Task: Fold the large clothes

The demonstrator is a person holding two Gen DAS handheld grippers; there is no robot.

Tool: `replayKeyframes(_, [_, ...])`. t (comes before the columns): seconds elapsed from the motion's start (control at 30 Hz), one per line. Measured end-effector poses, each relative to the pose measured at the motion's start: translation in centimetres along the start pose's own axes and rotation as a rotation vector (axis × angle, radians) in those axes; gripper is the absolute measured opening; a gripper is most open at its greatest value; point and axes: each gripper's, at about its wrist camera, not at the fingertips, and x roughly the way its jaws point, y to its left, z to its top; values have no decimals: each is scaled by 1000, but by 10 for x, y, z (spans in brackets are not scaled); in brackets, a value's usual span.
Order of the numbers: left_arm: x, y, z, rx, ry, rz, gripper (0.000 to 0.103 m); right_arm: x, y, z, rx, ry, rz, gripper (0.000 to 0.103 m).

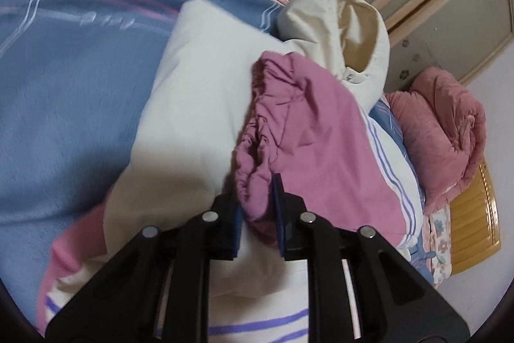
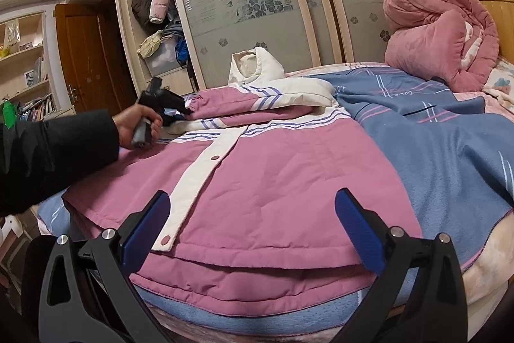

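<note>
left hand-held gripper | clamps | jacket cuff

The blue bedspread to the right of the jacket lies bare, giving room to pass. The far right corner is blocked by a rolled pink quilt. On the left, a sleeved arm reaches across the jacket's edge. The wardrobe doors close off the far side.

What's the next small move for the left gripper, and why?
Probably carry the sleeve cuff inward across the jacket: the left gripper is shut on the gathered cuff, the sleeve lies outstretched on the bed, and the right gripper hangs open over the hem.
</note>
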Motion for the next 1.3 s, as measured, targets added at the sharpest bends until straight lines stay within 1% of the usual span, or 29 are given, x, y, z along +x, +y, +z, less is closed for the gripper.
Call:
replayKeyframes(0.07, [0, 2, -2, -7, -17, -5, 24, 1, 2, 0, -4, 3, 6, 102])
replayKeyframes(0.1, [-2, 2, -2, -16, -19, -20, 31, 1, 4, 0, -12, 3, 5, 102])
replayKeyframes(0.13, [-5, 1, -1, -20, -16, -29, 44, 0, 6, -1, -20, 1, 5, 102])
replayKeyframes(0.17, [-9, -2, -1, -22, -17, -36, 53, 0, 7, -1, -26, -1, 4, 102])
replayKeyframes(0.2, [-23, -6, 1, -20, -35, -40, 76, -1, 8, -2, -35, -4, 3, 102])
replayKeyframes(0.23, [-36, -10, 0, -11, -57, -17, 90, -2, 9, -3, -40, -5, 2, 102])
replayKeyframes(0.27, [-46, -12, -1, -2, -75, 11, 92, -3, 10, -4, -47, -7, -1, 102])
replayKeyframes(0.3, [-68, -16, -3, 22, -105, 66, 93, -5, 11, -4, -56, -11, -8, 102])
replayKeyframes(0.33, [-88, -19, -7, 55, -120, 95, 93, -6, 11, -5, -62, -15, -15, 102])
replayKeyframes(0.37, [-104, -19, -13, 79, -131, 108, 93, -7, 11, -6, -68, -20, -23, 102])
replayKeyframes(0.4, [-132, -22, -26, 119, -161, 136, 95, -9, 11, -7, -73, -25, -32, 102])
replayKeyframes(0.43, [-157, -24, -43, 157, -193, 183, 99, -11, 11, -8, -79, -30, -44, 102])
replayKeyframes(0.5, [-204, -25, -86, 231, -247, 275, 100, -16, 9, -9, -79, -35, -60, 102])
replayKeyframes(0.57, [-239, -24, -123, 278, -290, 311, 100, -20, 8, -10, -79, -42, -69, 102])
replayKeyframes(0.6, [-263, -23, -153, 294, -326, 324, 100, -23, 8, -11, -80, -45, -72, 102])
replayKeyframes(0.63, [-279, -22, -174, 300, -340, 319, 101, -25, 8, -11, -82, -48, -75, 102])
replayKeyframes(0.67, [-295, -22, -201, 306, -337, 304, 101, -27, 9, -12, -86, -51, -80, 102])
replayKeyframes(0.77, [-322, -24, -249, 302, -330, 324, 101, -31, 11, -13, -97, -62, -91, 102])
replayKeyframes(0.8, [-332, -27, -269, 316, -343, 339, 101, -33, 12, -13, -99, -68, -94, 102])
replayKeyframes(0.87, [-342, -34, -295, 343, -363, 379, 101, -36, 14, -14, -103, -84, -99, 102])
replayKeyframes(0.93, [-353, -40, -322, 371, -382, 392, 101, -39, 15, -14, -103, -105, -103, 102])
replayKeyframes(1.0, [-362, -47, -339, 409, -413, 395, 101, -43, 17, -14, -99, -133, -106, 102])
replayKeyframes(1.07, [-370, -54, -353, 465, -472, 412, 101, -46, 19, -14, -100, -148, -107, 102])
replayKeyframes(1.17, [-373, -62, -363, 503, -486, 426, 101, -51, 21, -13, -102, -163, -104, 102])
replayKeyframes(1.3, [-377, -62, -373, 511, -500, 362, 101, -58, 21, -14, -106, -178, -111, 102])
